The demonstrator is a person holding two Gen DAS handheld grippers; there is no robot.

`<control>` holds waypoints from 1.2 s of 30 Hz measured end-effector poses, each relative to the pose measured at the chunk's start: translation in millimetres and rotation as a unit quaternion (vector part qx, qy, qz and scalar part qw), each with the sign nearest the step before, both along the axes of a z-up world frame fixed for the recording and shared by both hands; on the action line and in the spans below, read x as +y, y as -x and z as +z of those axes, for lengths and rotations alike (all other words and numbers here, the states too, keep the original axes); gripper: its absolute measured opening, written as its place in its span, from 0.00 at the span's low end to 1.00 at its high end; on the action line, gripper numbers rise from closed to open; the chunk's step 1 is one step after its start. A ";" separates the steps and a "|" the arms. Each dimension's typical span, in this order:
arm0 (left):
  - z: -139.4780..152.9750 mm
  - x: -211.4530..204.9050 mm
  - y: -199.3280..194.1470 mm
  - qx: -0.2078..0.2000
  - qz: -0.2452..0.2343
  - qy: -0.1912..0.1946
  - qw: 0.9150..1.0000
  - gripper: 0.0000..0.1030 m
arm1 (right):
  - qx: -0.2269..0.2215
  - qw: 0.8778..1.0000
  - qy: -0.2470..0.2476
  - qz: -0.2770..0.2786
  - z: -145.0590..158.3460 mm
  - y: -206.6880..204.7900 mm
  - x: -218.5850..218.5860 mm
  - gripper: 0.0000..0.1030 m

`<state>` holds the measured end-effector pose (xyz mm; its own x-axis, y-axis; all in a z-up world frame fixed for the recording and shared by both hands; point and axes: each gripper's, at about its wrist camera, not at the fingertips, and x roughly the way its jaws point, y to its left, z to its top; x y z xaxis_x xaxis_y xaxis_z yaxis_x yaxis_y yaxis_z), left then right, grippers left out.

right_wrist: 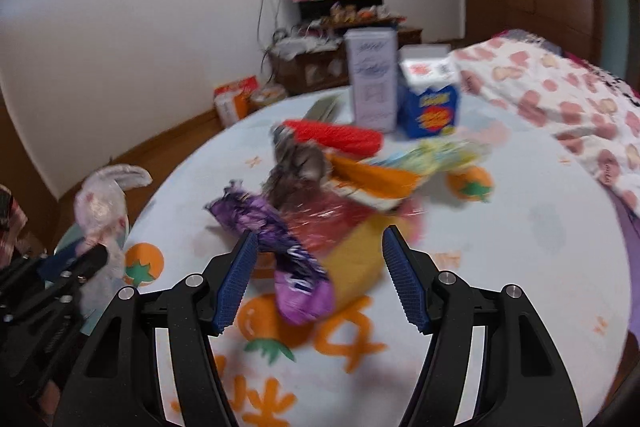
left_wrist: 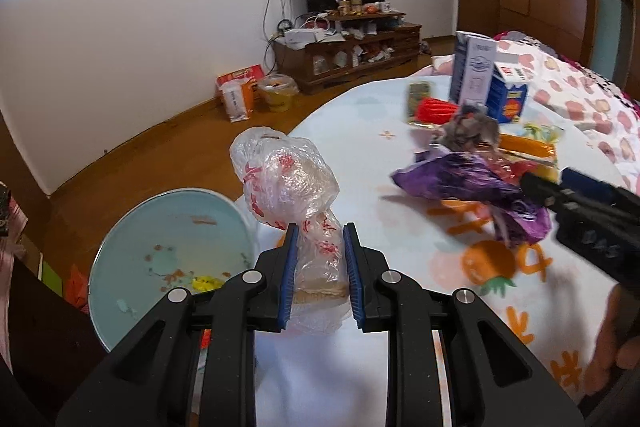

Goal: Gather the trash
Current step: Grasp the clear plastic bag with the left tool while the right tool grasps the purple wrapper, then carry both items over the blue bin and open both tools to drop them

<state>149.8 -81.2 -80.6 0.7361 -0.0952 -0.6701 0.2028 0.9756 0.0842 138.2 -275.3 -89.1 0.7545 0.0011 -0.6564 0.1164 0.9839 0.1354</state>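
My left gripper (left_wrist: 320, 267) is shut on a crumpled clear plastic bag (left_wrist: 288, 179) with red print, held at the table's near left edge beside a light blue bin (left_wrist: 120, 251) that stands lower on the floor. In the right wrist view that bag (right_wrist: 100, 203) and the left gripper (right_wrist: 72, 267) show at the far left. My right gripper (right_wrist: 320, 263) is closed on a bundle of wrappers: a purple foil wrapper (right_wrist: 288, 267), red cellophane (right_wrist: 324, 219) and a yellow-orange pack (right_wrist: 356, 263) sit between its blue pads. The picture there is blurred. From the left wrist view the right gripper (left_wrist: 536, 187) bites the purple wrapper (left_wrist: 460, 183).
The round table (left_wrist: 360, 155) has a fruit-print cloth. At its far side stand a white carton (right_wrist: 372, 83) and a blue box (right_wrist: 432, 107), with a red mesh roll (right_wrist: 336, 135) and more wrappers (right_wrist: 424, 155) lying close by. A patterned blanket (right_wrist: 560, 107) lies to the right. The bin holds scraps.
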 end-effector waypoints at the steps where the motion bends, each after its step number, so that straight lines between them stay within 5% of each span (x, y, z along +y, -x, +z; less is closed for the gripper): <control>1: -0.4 2.3 -1.5 0.000 0.002 -0.001 1.000 0.22 | 0.008 1.000 -0.001 0.007 -4.2 -6.3 3.5 0.63; 7: -2.7 11.5 -5.2 0.001 0.009 -0.001 1.000 0.22 | 0.039 0.999 0.026 0.019 -22.2 -20.4 17.6 0.46; 9: -2.6 13.0 -4.3 -0.002 0.008 -0.002 1.000 0.22 | 0.037 0.999 0.027 0.020 -20.2 -19.3 17.9 0.26; 24: 16.0 21.7 26.2 -0.028 0.011 -0.001 1.000 0.22 | -0.020 0.999 -0.025 -0.010 17.9 42.2 24.3 0.24; 36: 24.3 35.3 45.0 -0.038 0.015 0.004 0.999 0.22 | -0.024 0.999 -0.024 -0.007 23.3 69.9 44.3 0.24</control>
<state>104.8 -45.9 -56.3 0.7869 -0.0771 -0.6123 0.1669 0.9818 0.0910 68.3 -231.0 -65.8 0.7849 0.0203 -0.6193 0.1232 0.9744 0.1880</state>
